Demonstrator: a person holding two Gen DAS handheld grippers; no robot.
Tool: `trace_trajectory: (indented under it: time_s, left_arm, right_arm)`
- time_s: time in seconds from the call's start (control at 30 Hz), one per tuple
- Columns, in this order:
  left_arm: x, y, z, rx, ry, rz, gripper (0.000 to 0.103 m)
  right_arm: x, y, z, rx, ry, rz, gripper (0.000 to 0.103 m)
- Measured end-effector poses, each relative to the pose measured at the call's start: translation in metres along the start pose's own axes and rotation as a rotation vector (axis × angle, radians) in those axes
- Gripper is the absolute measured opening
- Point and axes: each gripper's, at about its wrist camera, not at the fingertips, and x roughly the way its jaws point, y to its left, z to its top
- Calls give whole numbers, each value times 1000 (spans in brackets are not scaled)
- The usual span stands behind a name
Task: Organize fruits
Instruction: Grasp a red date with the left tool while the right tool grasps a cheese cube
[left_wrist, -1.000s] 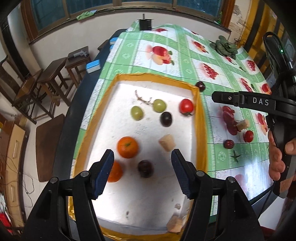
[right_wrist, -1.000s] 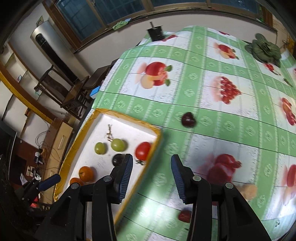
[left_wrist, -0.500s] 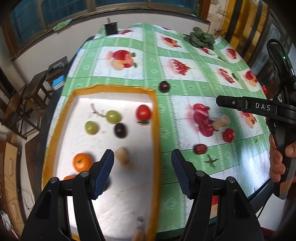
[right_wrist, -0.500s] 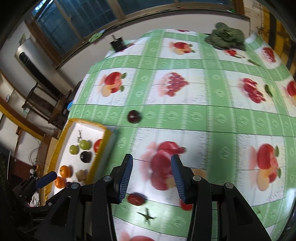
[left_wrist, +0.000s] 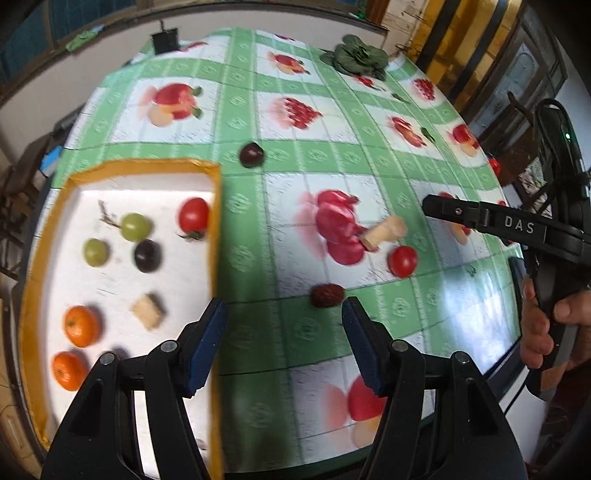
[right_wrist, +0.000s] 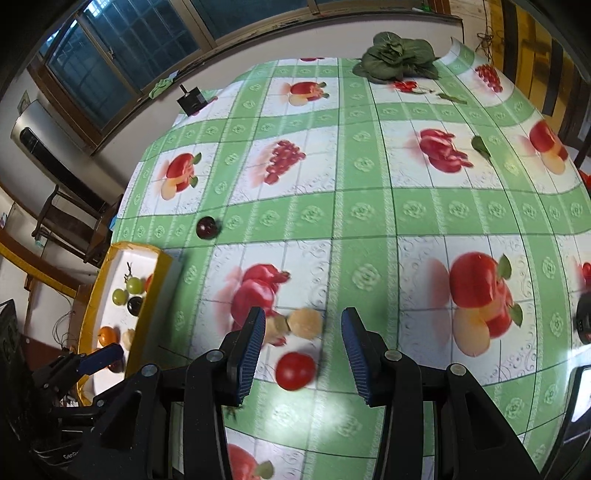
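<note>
My left hand-held gripper (left_wrist: 284, 334) hangs with jaws apart, holding nothing, by the tray (left_wrist: 215, 236) edge; the dark red fruit (left_wrist: 327, 295) lies just ahead on the table (left_wrist: 258, 206). My right hand-held gripper (right_wrist: 301, 349) is also spread and empty, the cherry tomato (right_wrist: 295, 370) between its pads. I judge the tomato light, smooth, easily crushed: pinch gently across its middle. The left view shows the tray's oranges (left_wrist: 81, 326); the right view alone shows the leafy greens (right_wrist: 397, 55) clearly.

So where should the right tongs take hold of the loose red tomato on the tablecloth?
Across its round middle, from straight above: the tomato sits free on the tablecloth, directly ahead of the open right tongs, with the tan chunk just beyond.
</note>
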Motion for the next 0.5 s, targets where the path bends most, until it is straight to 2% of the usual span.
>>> trace_trajectory:
  time_s: [0.23,0.37,0.5]
  left_arm:
    - [34,-24,-8,38,86,-50,63]
    - [48,-31,-4,65,101,-39,63]
    - [58,-30,2,52,107,-52,54]
  right_arm:
    - [6,-6,-18,-28,76,65,44]
    - [12,-7,-25,-37,98,50,44]
    - [18,-14,-16,32,96,75,44]
